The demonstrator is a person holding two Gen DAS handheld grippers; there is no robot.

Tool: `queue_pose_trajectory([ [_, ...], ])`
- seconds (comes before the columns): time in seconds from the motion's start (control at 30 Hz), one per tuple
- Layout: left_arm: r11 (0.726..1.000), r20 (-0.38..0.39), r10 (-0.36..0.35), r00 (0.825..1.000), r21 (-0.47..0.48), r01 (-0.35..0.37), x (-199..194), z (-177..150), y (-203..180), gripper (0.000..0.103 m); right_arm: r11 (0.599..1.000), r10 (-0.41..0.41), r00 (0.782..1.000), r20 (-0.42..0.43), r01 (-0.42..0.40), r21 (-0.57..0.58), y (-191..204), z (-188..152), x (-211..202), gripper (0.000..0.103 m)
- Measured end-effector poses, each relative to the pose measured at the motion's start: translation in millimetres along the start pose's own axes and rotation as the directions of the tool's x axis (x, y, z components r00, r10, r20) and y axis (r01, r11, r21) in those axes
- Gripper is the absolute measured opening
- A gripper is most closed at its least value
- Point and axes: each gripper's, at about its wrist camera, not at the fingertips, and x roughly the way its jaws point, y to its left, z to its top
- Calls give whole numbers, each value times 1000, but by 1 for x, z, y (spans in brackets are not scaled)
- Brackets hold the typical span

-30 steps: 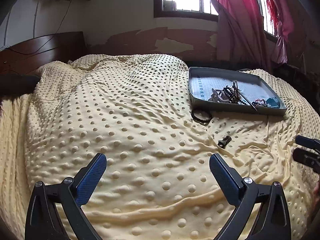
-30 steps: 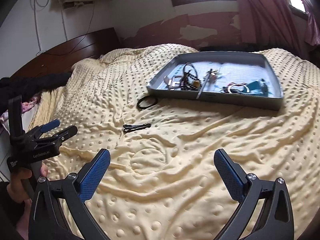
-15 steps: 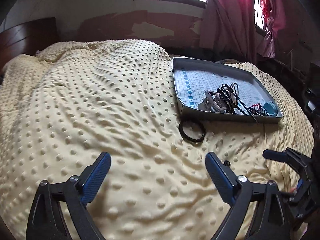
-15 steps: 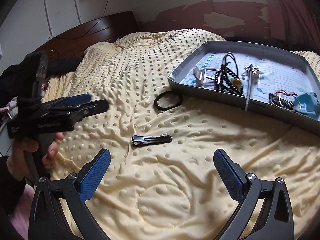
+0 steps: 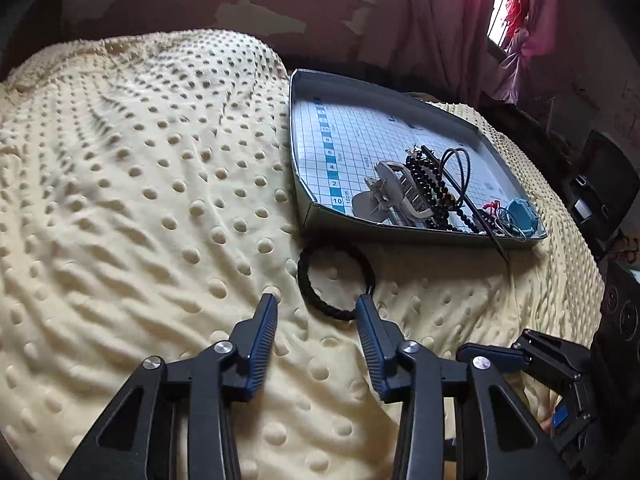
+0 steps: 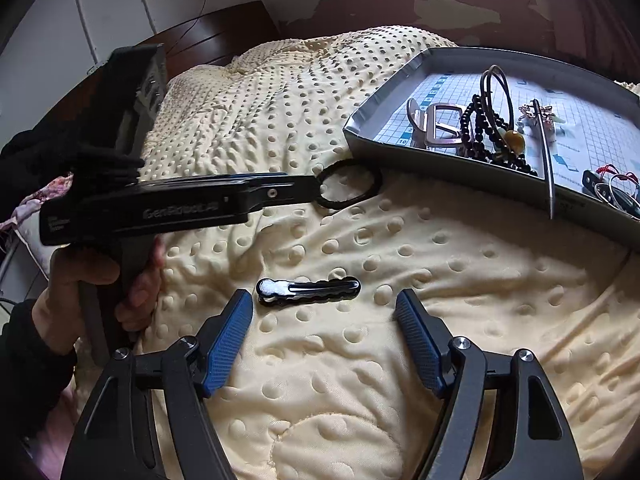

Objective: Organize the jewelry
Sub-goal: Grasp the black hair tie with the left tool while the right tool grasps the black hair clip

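A black hair tie [image 5: 303, 280] lies on the yellow dotted blanket just in front of the grey tray [image 5: 420, 236]. My left gripper [image 5: 316, 306] is open, its fingertips on either side of the ring's near edge. From the right wrist, the left gripper [image 6: 310, 186] reaches the hair tie [image 6: 374, 190] from the left. A black hair clip [image 6: 308, 291] lies flat on the blanket. My right gripper [image 6: 324, 302] is open just behind it, with nothing between its fingers. The right gripper [image 5: 500, 350] shows at lower right in the left wrist view.
The tray [image 6: 440, 160] holds a beige claw clip [image 5: 394, 192], black beads [image 6: 484, 128], a thin hair stick [image 6: 546, 152] over its rim, and a teal piece [image 5: 522, 212]. A person's hand [image 6: 92, 276] holds the left gripper. Red curtains and a wooden headboard stand beyond the bed.
Both grippers moved forward and down. The left one narrowed and reached the hair tie; the right one closed in on the hair clip and narrowed a little.
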Motion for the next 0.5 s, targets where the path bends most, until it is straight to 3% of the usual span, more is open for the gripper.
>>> queue_pose_trajectory([
  [0.13, 998, -20, -47, 999, -40, 46, 10, 5, 7, 30, 1000, -2, 1000, -7, 2, 2, 0, 2, 5, 69],
  [0.27, 998, -44, -44, 998, -56, 41, 18, 6, 11, 22, 999, -41, 999, -25, 41, -12, 3, 5, 13, 68],
  [0.5, 992, -45, -61, 997, -111, 56, 20, 3, 22, 9, 995, -102, 994, -34, 102, 4, -1, 11, 21, 54],
])
